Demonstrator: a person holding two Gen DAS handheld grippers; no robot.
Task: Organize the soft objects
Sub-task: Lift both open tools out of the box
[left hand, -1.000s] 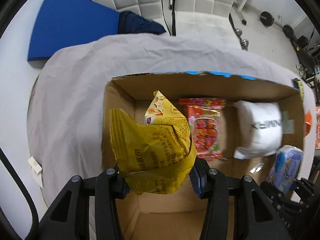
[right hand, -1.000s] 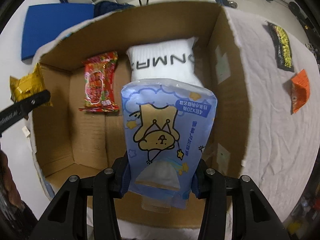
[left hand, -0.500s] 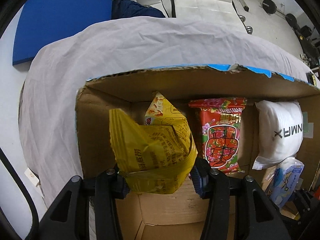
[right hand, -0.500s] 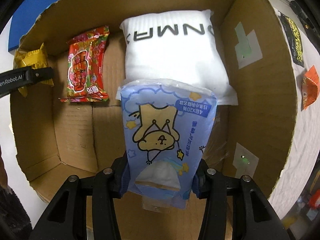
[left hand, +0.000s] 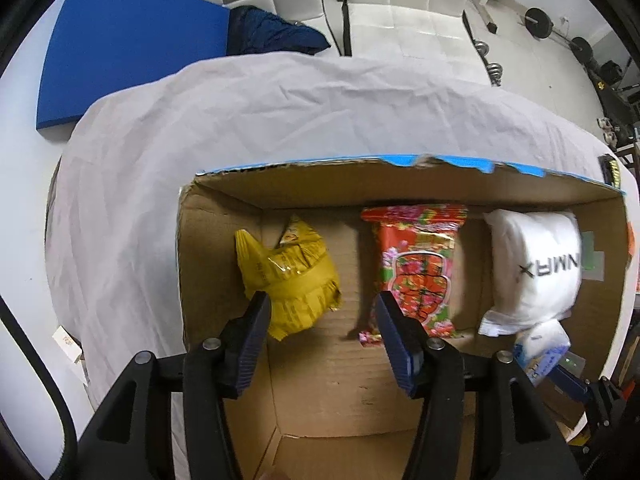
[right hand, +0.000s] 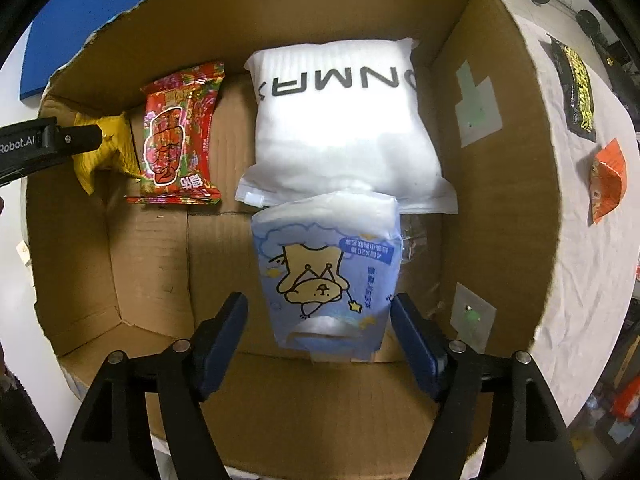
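An open cardboard box point(left hand: 360, 160) point(right hand: 500, 160) lies under both grippers, which point down into it. My left gripper point(left hand: 324, 320) has its jaws opening; the yellow snack bag point(left hand: 288, 276) point(right hand: 112, 144) lies on the box floor by the left fingertip, free of the pads. The jaws of my right gripper point(right hand: 318, 320) are opening too, with the blue tissue pack point(right hand: 324, 276) point(left hand: 544, 348) between them and a gap on each side. A red snack bag point(left hand: 416, 272) point(right hand: 176, 136) and a white soft pack point(left hand: 532, 268) point(right hand: 340, 120) lie against the far wall.
The box rests on a table under a grey cloth point(left hand: 200, 140). A black snack pack point(right hand: 576, 92) and an orange one point(right hand: 608, 176) lie on the cloth right of the box. Beyond the table are a blue mat point(left hand: 120, 40), white chairs point(left hand: 400, 0) and weights.
Both grippers have opened. The yellow bag has dropped from the left jaws to the box floor, and the blue tissue pack has slipped down out of the right pads. The right gripper sank into the box.
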